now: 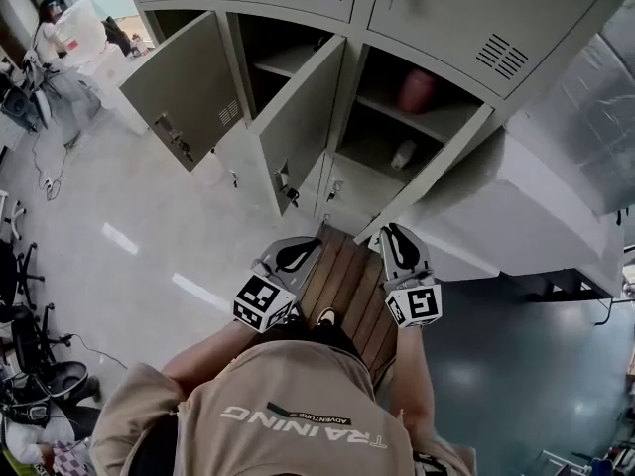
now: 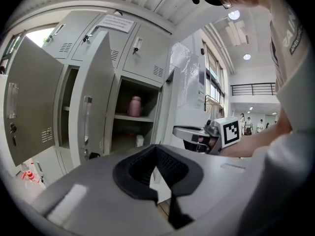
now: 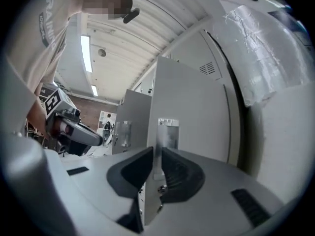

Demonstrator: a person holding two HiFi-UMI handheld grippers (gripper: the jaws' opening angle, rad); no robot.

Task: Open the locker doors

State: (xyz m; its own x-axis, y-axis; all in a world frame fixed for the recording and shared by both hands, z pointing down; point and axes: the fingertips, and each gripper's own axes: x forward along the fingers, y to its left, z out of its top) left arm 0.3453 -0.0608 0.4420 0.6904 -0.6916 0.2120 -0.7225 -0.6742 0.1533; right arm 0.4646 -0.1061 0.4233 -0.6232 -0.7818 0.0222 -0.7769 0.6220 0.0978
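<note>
"The right-hand locker door stands wide open. It's grey steel with vent slots, and there's a pink bottle on the shelf behind it."

"Yes, the right tongs are clamped on its free edge. The left tongs are closed on nothing, near the middle door, which is open too."

"Next they'll need to let go, I'd say, and reach for the lower door. That one looks shut."

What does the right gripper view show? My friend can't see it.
The right gripper clamps the thin edge of an open grey metal locker door between its two black pads, in the middle of the picture. At the left, the left gripper with its black-and-white marker cube is held in the air, in front of a second open grey locker door.
</note>
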